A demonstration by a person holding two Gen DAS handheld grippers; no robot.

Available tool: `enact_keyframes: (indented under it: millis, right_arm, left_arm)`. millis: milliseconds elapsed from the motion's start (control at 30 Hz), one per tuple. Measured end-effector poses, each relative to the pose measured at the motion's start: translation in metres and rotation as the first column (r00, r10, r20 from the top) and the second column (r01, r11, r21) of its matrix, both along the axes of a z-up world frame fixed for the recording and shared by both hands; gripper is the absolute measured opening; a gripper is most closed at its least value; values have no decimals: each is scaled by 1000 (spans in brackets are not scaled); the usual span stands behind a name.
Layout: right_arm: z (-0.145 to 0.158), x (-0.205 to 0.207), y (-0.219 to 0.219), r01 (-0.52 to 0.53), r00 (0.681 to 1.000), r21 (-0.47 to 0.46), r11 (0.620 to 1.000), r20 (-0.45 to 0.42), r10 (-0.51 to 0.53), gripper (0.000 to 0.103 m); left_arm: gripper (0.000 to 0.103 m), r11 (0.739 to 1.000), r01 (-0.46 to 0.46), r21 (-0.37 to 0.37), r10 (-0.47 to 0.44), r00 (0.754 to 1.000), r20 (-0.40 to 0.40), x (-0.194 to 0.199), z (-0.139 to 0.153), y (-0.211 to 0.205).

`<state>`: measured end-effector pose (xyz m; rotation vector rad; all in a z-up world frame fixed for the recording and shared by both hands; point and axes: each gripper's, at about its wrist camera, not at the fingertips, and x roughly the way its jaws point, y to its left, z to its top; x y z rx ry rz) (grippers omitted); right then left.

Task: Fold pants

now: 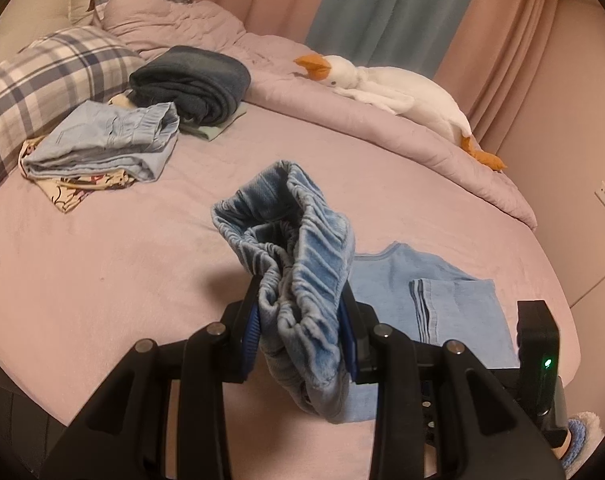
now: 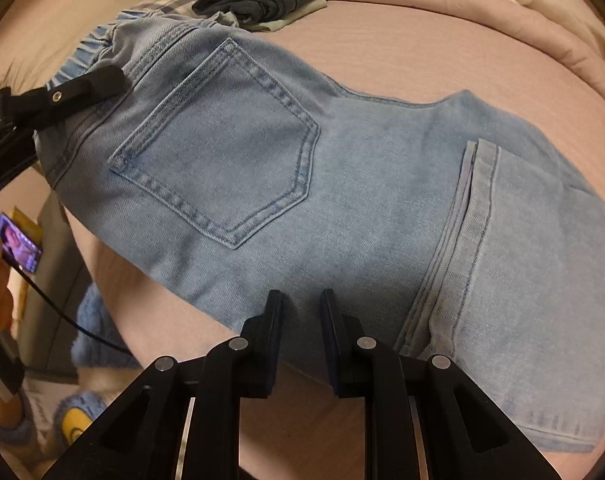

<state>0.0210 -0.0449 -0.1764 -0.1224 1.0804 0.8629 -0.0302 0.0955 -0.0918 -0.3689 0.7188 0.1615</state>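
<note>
We've got the jeans [image 2: 302, 168] half lifted off the bed [image 1: 102, 260], left gripper [image 1: 302, 320] clamped on the bunched elastic waistband, right gripper [image 2: 302, 340] pinching the edge. Soft, floppy denim, so grab seams

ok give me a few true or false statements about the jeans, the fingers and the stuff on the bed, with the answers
1. The left gripper is clamped on the bunched elastic waistband of the light blue jeans. True.
2. The right gripper hangs well clear of the jeans. False: its fingers sit at the jeans' near edge with denim between them.
3. A back pocket faces up. True.
4. The stuffed goose lies on the folded clothes. False: it lies on the pink comforter, apart from the piles.
5. The dark folded garment sits beside a plaid pillow. True.
6. The bed sheet is green. False: it is pink.
</note>
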Motion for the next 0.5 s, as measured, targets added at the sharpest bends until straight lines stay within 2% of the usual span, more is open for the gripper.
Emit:
enact_keyframes:
  millis: [133,200,233,367,467,500]
  right_arm:
    - [6,11,-12,28,998,109,994,-61,-21,22]
    - [8,21,-24,76,992,189,979,-112,-56,25]
    - [8,25,-30,102,988,220,970,-136,-73,31]
    - [2,40,-64,221,956,361,906,-265,-128,41]
    - [-6,52,-82,292,933,434,852,-327,-153,43]
    - [-4,52,-71,309,926,453,836,-344,-156,44]
  left_arm:
    - [33,999,28,26,-28,1000,6,4,6,-13]
    - [33,998,52,37,-52,999,12,8,9,-21]
    - [33,997,64,45,-65,998,14,10,11,-26]
    - [33,990,121,70,-123,992,17,22,18,-46]
    - [33,979,183,94,-185,983,15,35,22,-68]
    - [33,975,199,98,-201,980,12,38,22,-73]
